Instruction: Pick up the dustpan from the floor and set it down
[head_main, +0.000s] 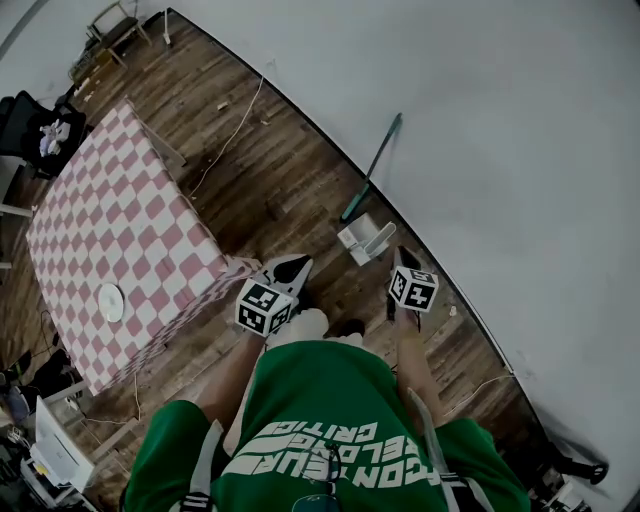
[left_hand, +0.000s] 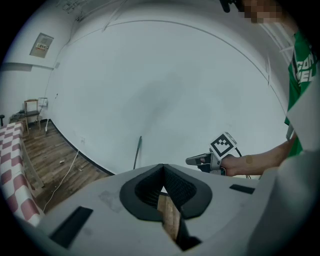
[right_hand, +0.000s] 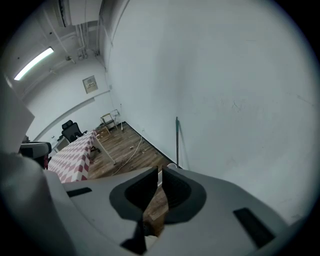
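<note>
The white dustpan (head_main: 365, 238) sits on the wooden floor close to the wall, at the foot of a green-handled broom (head_main: 372, 165). In the head view my left gripper (head_main: 298, 262) hangs to the left of the dustpan and my right gripper (head_main: 402, 252) just to its right, both apart from it. The left gripper (left_hand: 162, 167) is shut with nothing in it. The right gripper (right_hand: 160, 172) is also shut and empty. From the left gripper view the right gripper (left_hand: 200, 161) shows with its marker cube, and the broom (left_hand: 137, 152) leans on the wall.
A table with a red-and-white checked cloth (head_main: 120, 230) stands to the left, a white disc (head_main: 110, 302) on it. A white cable (head_main: 235, 135) trails across the floor. The white wall (head_main: 500, 150) runs along the right. The broom (right_hand: 177, 142) stands upright ahead.
</note>
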